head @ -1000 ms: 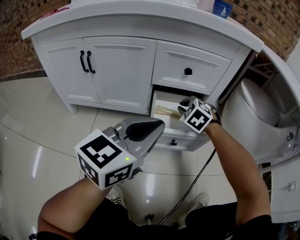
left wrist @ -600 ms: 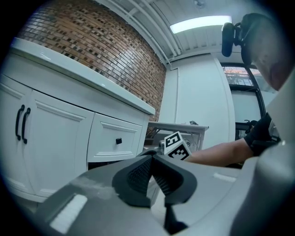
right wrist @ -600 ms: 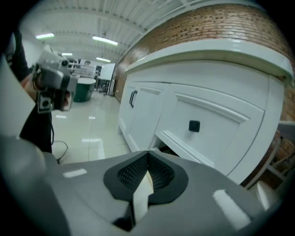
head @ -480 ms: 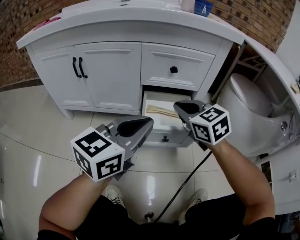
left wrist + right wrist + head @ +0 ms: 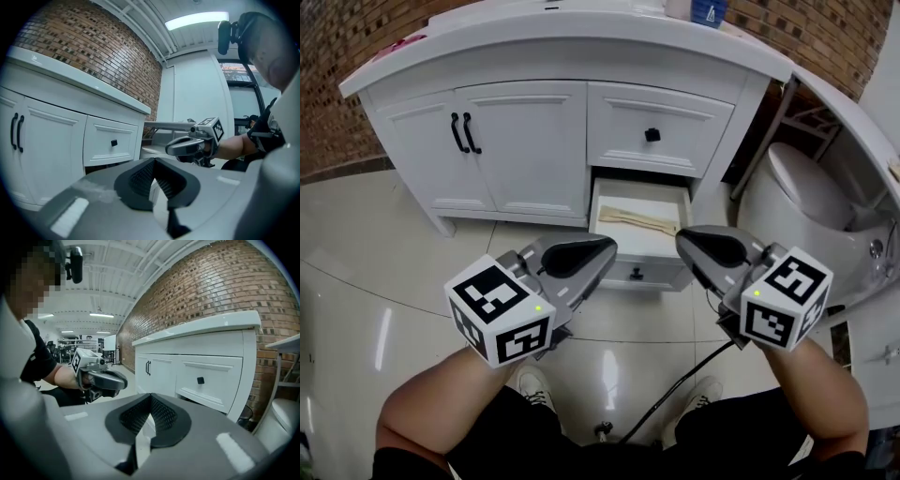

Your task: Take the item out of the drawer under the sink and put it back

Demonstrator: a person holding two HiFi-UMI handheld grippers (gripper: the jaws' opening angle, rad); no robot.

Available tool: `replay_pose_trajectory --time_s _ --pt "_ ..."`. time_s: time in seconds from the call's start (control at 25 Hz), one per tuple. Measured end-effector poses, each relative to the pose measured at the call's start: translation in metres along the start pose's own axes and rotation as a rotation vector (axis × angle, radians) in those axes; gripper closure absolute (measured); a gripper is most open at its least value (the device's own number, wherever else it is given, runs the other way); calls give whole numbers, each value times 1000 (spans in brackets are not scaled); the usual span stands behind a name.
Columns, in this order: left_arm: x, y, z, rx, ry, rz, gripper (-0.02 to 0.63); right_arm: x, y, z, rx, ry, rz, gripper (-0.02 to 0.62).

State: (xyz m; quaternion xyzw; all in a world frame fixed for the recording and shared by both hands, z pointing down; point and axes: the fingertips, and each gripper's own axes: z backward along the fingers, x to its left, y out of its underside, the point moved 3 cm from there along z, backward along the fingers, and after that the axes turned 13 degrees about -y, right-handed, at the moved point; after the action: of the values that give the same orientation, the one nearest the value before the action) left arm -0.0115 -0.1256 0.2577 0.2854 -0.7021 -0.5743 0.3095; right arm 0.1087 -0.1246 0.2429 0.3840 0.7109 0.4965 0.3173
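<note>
Both pairs of fingers are pressed together on nothing. The right gripper (image 5: 686,244) and left gripper (image 5: 602,253) hover before the open drawer (image 5: 649,265). The tan item (image 5: 637,221) lies inside, its long axis running across the drawer, just beyond both and slightly nearer the right.

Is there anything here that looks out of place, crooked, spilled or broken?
Only the lower drawer stands pulled out, with a pale tan item lying inside it. The upper drawer and the two cabinet doors are shut. I see nothing spilled, tilted or damaged.
</note>
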Motion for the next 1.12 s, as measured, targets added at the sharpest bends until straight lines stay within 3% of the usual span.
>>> replay_pose_trajectory --time_s 0.24,0.68,1.12 --pt "-6 1 1 12 2 -18 600 17 9 11 -52 17 43 588" --pt "-6 1 1 12 5 -20 600 4 47 22 -1 35 -75 588" --pt "-5 3 -1 21 3 -15 600 8 44 18 -4 24 -70 588"
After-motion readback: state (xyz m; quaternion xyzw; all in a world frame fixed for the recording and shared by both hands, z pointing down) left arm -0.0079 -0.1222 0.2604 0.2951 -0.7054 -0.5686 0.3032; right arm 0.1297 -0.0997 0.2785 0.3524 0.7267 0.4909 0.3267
